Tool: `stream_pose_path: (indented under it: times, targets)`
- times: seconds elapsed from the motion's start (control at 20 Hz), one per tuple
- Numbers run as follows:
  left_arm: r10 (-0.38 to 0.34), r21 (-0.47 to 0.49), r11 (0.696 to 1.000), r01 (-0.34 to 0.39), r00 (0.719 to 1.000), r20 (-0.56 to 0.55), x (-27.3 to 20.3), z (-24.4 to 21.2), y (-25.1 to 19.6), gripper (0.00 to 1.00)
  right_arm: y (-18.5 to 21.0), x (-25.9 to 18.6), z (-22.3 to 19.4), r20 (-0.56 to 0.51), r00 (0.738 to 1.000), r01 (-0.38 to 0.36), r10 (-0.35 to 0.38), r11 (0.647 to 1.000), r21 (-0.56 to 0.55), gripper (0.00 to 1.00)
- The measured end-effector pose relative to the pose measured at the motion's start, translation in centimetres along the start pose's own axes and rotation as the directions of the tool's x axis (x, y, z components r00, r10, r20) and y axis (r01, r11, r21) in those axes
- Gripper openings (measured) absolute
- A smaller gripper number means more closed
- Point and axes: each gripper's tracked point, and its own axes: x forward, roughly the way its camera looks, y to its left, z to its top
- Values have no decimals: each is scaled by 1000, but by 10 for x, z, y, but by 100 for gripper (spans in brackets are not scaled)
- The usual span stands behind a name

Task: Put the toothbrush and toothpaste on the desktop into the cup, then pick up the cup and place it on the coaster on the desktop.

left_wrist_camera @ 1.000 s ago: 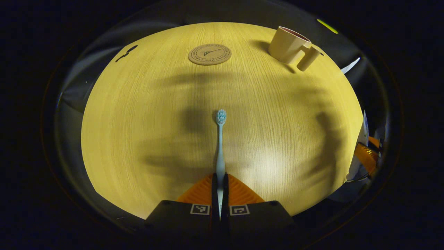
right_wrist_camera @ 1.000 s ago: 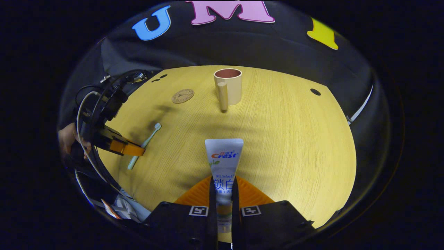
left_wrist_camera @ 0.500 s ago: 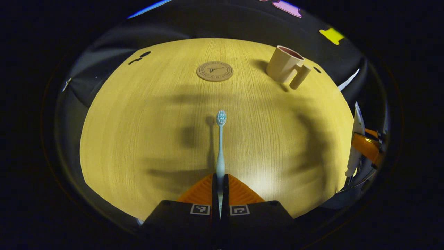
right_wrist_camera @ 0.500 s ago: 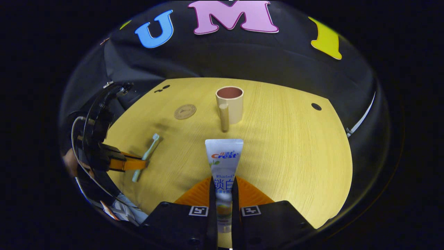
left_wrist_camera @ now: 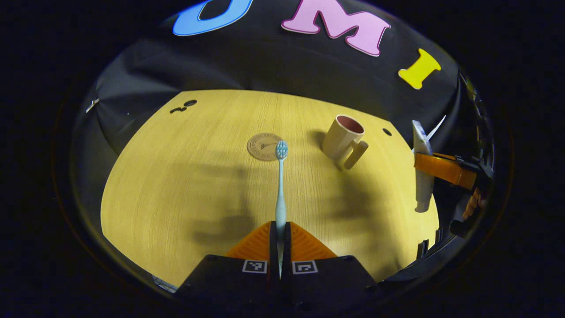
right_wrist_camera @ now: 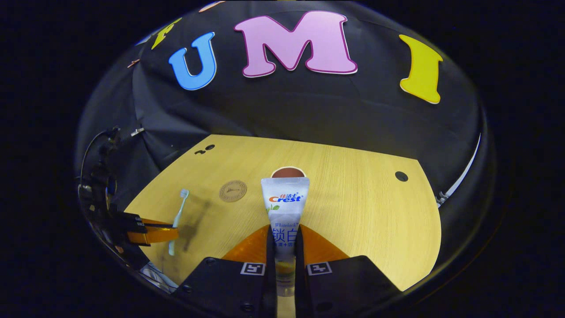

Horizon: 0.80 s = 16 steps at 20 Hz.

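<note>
- Gripping a slim pale-blue toothbrush (left_wrist_camera: 280,185) by its handle, the left hand-held gripper (left_wrist_camera: 280,229) has its ribbed orange fingers (left_wrist_camera: 256,243) pressed together on it, bristle head pointing away.
- The right hand-held gripper (right_wrist_camera: 285,238) is clamped on a flat white toothpaste (right_wrist_camera: 284,207) tube, crimped end forward, cap end down between the black finger bases.
- The worktop (left_wrist_camera: 176,176) is pale wood with a fine straight grain; its far edge meets the black cloth wall.
- A beige cup (left_wrist_camera: 342,139) with a reddish inside and a thick rod-like handle stands near the far right corner of the worktop; a round brown coaster (left_wrist_camera: 264,146) lies flat to its left, apart from it.
- Against half a second ago, both tools sit higher and tilt up: more wall shows, and the toothbrush is well off the wood.
- The left gripper view shows the cup's whole side and handle; in the right gripper view the tube hides all but its rim (right_wrist_camera: 288,172).
- The right gripper view shows the toothbrush upright in the other tool (right_wrist_camera: 152,235) above the worktop's left edge.
</note>
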Motion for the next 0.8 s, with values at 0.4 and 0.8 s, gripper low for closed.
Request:
stream_pose_path:
  times: [0.4, 0.8]
  targets:
    - [-42, 32, 999, 35, 965, 259, -47, 74, -30, 7, 6, 52, 79, 137, 990, -32, 36, 999, -37, 19]
    - [-61, 28, 998, 54, 914, 402, -68, 122, -49, 6, 4, 99, 148, 393, 919, -11, 33, 998, -59, 19]
